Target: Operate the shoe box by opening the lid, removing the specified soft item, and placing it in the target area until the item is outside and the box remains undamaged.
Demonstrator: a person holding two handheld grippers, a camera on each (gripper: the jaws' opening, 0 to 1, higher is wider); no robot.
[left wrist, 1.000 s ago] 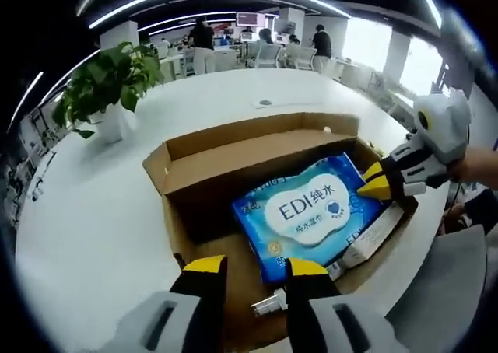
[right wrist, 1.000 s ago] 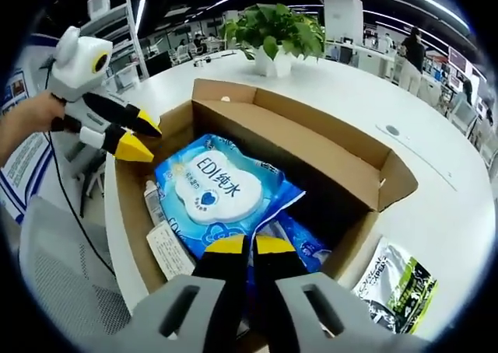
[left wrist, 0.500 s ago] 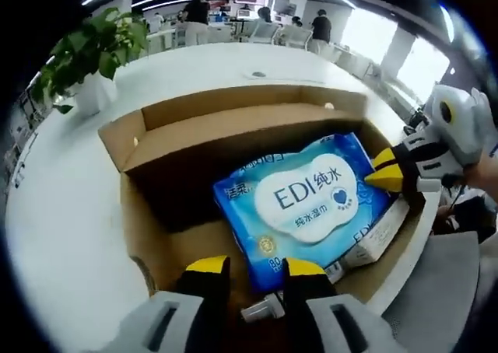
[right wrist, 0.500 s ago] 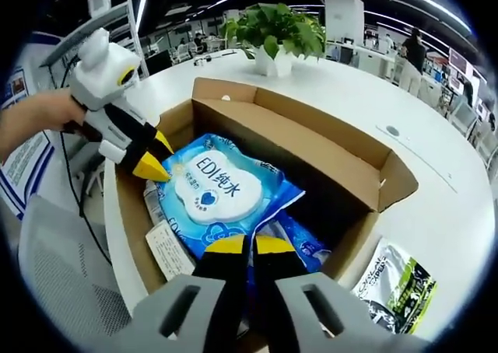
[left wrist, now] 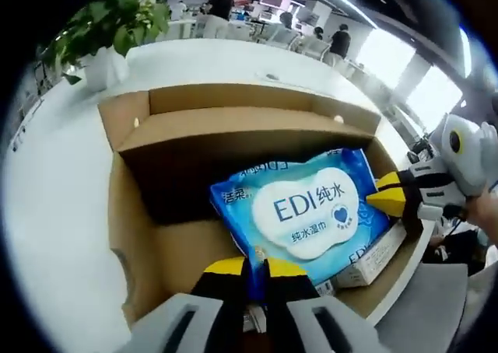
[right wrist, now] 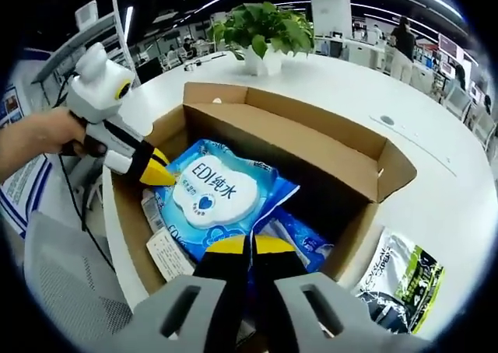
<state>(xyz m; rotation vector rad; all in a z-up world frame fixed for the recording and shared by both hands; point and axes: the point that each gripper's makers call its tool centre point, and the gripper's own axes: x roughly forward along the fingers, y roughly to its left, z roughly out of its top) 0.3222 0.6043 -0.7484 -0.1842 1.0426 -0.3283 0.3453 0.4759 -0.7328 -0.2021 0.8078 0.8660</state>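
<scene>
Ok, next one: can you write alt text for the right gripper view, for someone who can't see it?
Both grippers pinch a blue wet wipes pack inside an open cardboard box on a white table: the right gripper at the near corner, the hand-held left gripper at the far edge. A potted plant stands behind the box; a green-and-black pouch lies beside it.

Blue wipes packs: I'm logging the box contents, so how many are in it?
2: the top pack with the white label, and a second pack under it toward the right gripper. More may be hidden.
</scene>
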